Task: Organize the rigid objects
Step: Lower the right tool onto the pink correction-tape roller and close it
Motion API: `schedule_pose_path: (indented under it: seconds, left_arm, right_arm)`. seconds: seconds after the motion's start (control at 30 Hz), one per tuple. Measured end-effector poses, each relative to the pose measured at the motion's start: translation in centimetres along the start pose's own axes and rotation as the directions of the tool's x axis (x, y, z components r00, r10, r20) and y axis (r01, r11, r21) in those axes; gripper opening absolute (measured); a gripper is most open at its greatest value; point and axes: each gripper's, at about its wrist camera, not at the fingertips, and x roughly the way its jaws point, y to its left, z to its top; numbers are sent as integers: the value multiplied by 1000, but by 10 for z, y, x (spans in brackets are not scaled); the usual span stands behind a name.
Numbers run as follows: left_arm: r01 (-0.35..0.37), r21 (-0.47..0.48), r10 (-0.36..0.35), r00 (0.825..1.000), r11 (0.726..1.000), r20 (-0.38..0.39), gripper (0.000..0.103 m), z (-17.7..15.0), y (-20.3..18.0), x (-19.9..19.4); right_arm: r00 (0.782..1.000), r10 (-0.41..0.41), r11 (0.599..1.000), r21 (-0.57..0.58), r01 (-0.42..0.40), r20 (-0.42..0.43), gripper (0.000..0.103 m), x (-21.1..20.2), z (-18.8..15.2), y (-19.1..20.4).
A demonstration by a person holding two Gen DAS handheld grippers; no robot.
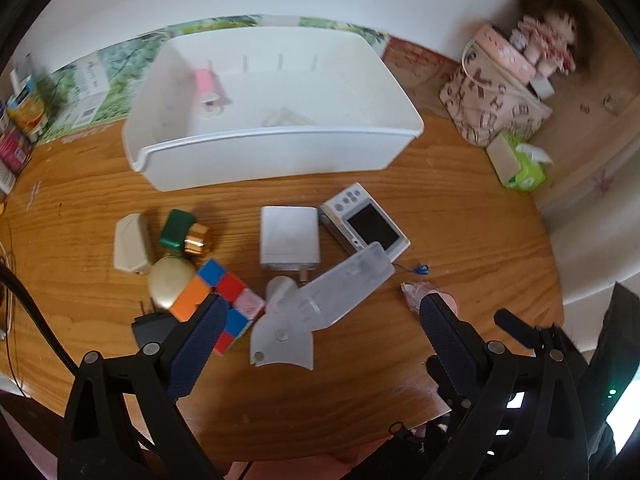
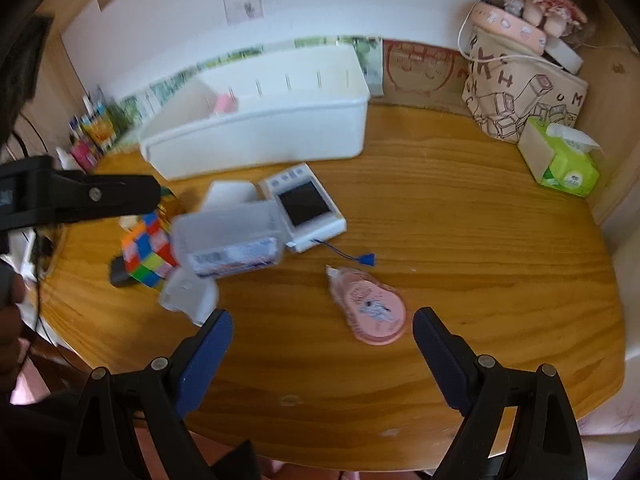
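Both grippers, left (image 1: 320, 316) and right (image 2: 322, 332), hang wide open and empty above the wooden table (image 2: 460, 240). Loose items, a colour cube (image 1: 224, 304) and camera (image 1: 366, 224), lie mid-table before the white bin (image 1: 272, 152) near its far edge.

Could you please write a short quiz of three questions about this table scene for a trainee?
1. True or false: the white bin already holds a pink item.
2. Which lies nearest the right claw? A) pink tape dispenser B) tissue box C) doll
3. Fill in: the digital camera lies with its screen facing ____.

Key: 1 true; 2 A; 3 up.
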Motion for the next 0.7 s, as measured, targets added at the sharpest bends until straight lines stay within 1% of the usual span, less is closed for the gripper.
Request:
schedule_pose_path:
  seconds: [0.07, 0.2, 0.27, 0.4, 0.47, 0.53, 0.6, 0.67, 0.7]
  left_arm:
    - [-11, 15, 11, 1000, 1000, -19, 98, 1, -7, 6]
    - [-55, 49, 58, 996, 997, -72, 98, 5, -21, 21]
    - [-76, 58, 82, 992, 995, -98, 98, 6, -26, 29]
    - [-118, 77, 128, 980, 990, -150, 98, 8, -35, 44]
    - [-137, 81, 149, 974, 987, -171, 98, 9, -38, 51]
    - [-155, 83, 168, 966, 984, -196, 98, 9, -40, 59]
    - [-183, 89, 199, 956, 979, -217, 98, 8, -42, 65]
    - [-205, 81, 218, 947, 975, -237, 97, 7, -41, 71]
    - [-208, 71, 219, 945, 975, -243, 97, 6, -41, 72]
  right_arm:
    - [999, 5, 1000, -27, -6, -35, 92, 8, 2, -3]
    - [995, 36, 997, -68, -42, -88, 92, 23, 7, -11]
    - [994, 29, 995, -90, -39, -110, 92, 29, 9, -14]
    - [984, 40, 989, -134, -64, -171, 92, 45, 12, -19]
    - [979, 31, 986, -156, -64, -201, 92, 52, 13, -21]
    - [974, 14, 984, -170, -54, -228, 92, 59, 14, -24]
    - [967, 17, 983, -175, -64, -254, 92, 65, 14, -28]
    - [962, 23, 980, -183, -74, -270, 92, 69, 13, -30]
    - [960, 25, 979, -190, -81, -277, 92, 71, 13, -31]
